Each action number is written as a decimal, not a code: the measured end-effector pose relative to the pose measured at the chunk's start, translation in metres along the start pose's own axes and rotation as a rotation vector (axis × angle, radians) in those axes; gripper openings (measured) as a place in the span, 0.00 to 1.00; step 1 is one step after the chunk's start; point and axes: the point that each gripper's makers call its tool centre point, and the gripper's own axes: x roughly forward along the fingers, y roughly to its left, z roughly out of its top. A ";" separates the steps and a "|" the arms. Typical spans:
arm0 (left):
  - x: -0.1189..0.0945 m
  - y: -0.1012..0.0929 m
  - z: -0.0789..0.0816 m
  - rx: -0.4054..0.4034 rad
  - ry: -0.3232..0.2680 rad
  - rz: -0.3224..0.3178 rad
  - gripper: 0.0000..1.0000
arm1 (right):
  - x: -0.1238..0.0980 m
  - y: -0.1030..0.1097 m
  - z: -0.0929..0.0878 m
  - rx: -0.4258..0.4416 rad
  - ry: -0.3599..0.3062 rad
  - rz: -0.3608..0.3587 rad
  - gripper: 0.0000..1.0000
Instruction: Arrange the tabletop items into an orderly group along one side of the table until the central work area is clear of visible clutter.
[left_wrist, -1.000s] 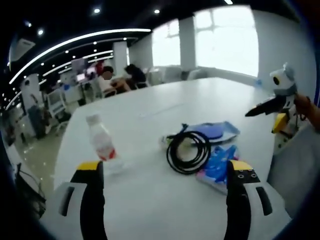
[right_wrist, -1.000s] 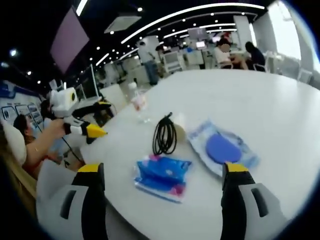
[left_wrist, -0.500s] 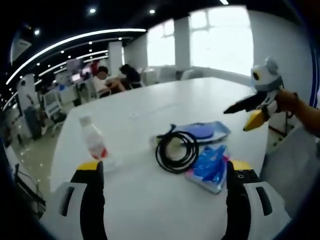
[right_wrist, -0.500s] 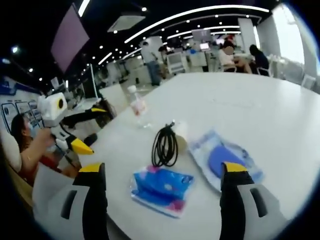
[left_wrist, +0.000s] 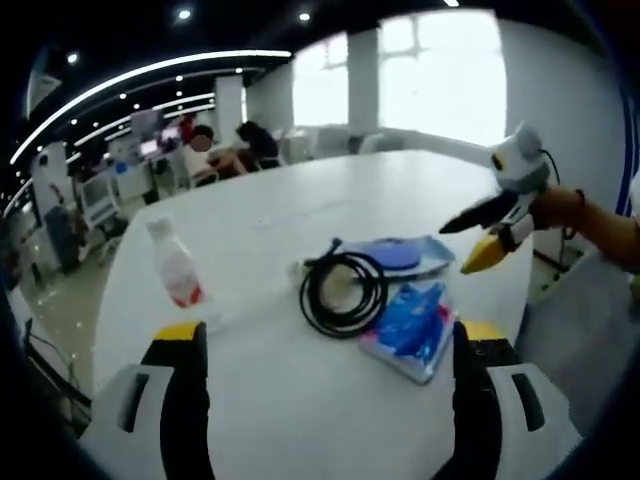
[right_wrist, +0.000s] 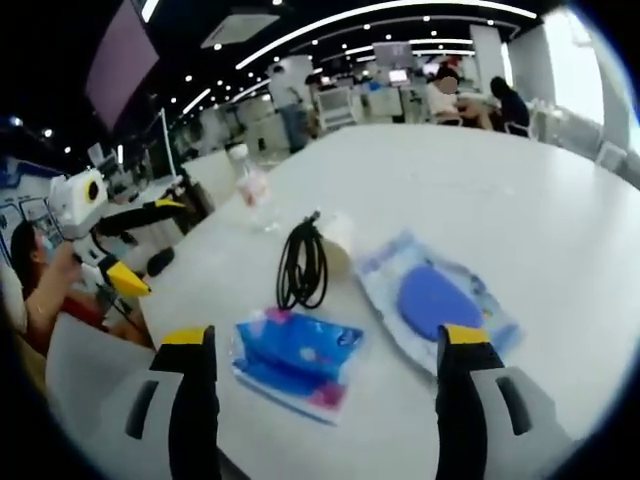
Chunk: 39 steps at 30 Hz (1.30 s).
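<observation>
Clutter sits in a loose cluster on the white counter (left_wrist: 300, 420). In the left gripper view a clear bottle (left_wrist: 176, 272) with a red label stands upright, off to the left and apart from the rest. A black coiled cable (left_wrist: 345, 292) lies near the middle, with a small pale object, too blurred to name, just beside its left edge. Behind the cable lies a clear bag holding a blue disc (left_wrist: 395, 256), and to the right a blue packet (left_wrist: 411, 320) touches the coil. The left gripper (left_wrist: 325, 345) has its fingers spread wide and holding nothing; the cable lies ahead between them and the packet sits just inside the right finger. The right gripper (left_wrist: 478, 238) comes in from the right, held in a hand (left_wrist: 560, 208) above the counter's edge near the bag, fingers parted. People sit at a far desk by bright windows.

In the right gripper view the same things appear from the other side: packet (right_wrist: 295, 350) nearest, cable (right_wrist: 302, 265) beyond it, bag (right_wrist: 437, 300) to the right, bottle (right_wrist: 248, 186) farthest. The right gripper (right_wrist: 328, 345) has its fingers wide and bare, with the packet between them. The left gripper (right_wrist: 135, 245) shows at the left, off the counter edge, fingers apart. Desks, monitors and people fill the room behind.
</observation>
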 end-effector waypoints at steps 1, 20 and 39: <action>0.000 -0.001 -0.001 0.000 0.002 -0.003 0.99 | 0.002 0.000 -0.002 0.005 0.008 0.003 0.89; 0.006 -0.013 -0.002 0.043 0.026 -0.044 0.99 | 0.028 -0.007 -0.036 0.024 0.087 -0.047 0.70; -0.003 -0.007 -0.011 -0.001 0.022 -0.030 0.95 | 0.044 -0.019 -0.078 -0.021 0.219 -0.151 0.16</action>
